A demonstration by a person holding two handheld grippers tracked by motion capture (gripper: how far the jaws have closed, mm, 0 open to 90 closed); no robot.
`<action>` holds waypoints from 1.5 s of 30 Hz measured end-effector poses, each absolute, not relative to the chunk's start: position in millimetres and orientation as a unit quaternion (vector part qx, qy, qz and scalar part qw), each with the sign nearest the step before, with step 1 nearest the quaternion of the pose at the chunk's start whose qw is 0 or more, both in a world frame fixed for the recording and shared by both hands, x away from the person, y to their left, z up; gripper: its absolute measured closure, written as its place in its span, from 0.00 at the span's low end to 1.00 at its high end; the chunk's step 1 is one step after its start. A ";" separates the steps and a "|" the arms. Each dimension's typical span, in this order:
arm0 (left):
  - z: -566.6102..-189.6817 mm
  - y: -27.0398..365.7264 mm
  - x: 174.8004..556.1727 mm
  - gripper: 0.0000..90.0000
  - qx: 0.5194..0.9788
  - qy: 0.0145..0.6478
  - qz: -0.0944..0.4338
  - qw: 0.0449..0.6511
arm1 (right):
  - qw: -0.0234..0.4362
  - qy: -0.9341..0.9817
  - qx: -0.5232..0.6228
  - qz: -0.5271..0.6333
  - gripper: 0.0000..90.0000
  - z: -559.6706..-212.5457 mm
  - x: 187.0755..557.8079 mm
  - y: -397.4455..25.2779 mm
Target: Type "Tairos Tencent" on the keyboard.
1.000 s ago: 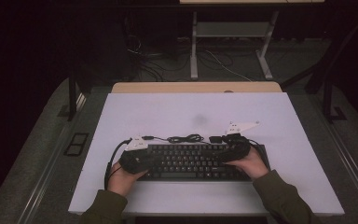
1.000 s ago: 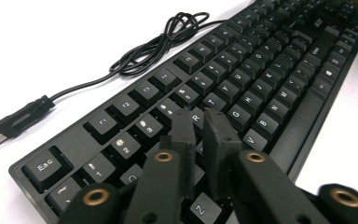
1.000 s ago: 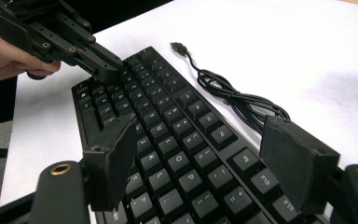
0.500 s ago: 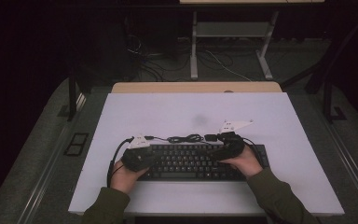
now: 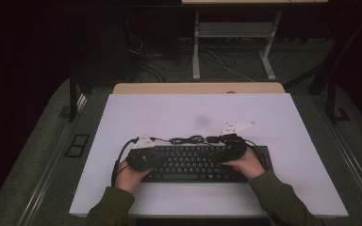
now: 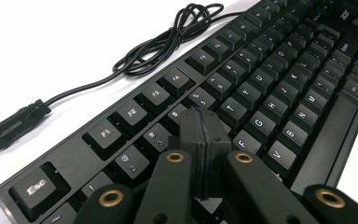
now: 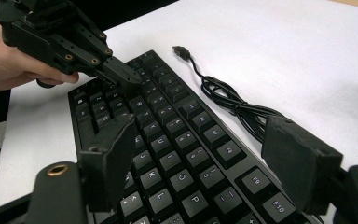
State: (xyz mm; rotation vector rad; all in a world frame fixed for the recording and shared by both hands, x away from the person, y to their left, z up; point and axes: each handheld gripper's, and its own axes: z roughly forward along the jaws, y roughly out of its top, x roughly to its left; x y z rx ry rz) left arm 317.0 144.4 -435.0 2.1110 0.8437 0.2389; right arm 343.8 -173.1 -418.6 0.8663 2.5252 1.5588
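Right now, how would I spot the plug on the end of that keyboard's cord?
Find the black keyboard on the white table. Its thin black cord lies coiled behind the top key row; the plug is its loose metal-tipped end, lying flat and unconnected.
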 end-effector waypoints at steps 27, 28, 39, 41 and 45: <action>-432.7 147.3 315.1 0.90 0.830 0.340 0.089 0.433 | 0.022 0.814 0.278 0.509 0.30 -416.1 344.8 -173.1; -432.4 147.9 314.9 0.89 0.830 0.340 0.090 0.434 | 0.021 0.814 0.278 0.510 0.31 -415.8 344.7 -173.2; -429.1 152.2 309.5 0.67 0.821 0.345 0.086 0.447 | 0.009 0.818 0.269 0.509 0.42 -414.1 347.9 -162.4; -429.1 152.3 309.0 0.62 0.821 0.344 0.087 0.448 | 0.008 0.819 0.265 0.509 0.45 -413.8 348.6 -159.7; -428.7 151.9 308.0 0.52 0.820 0.344 0.090 0.449 | 0.007 0.821 0.258 0.510 0.53 -413.2 348.5 -156.0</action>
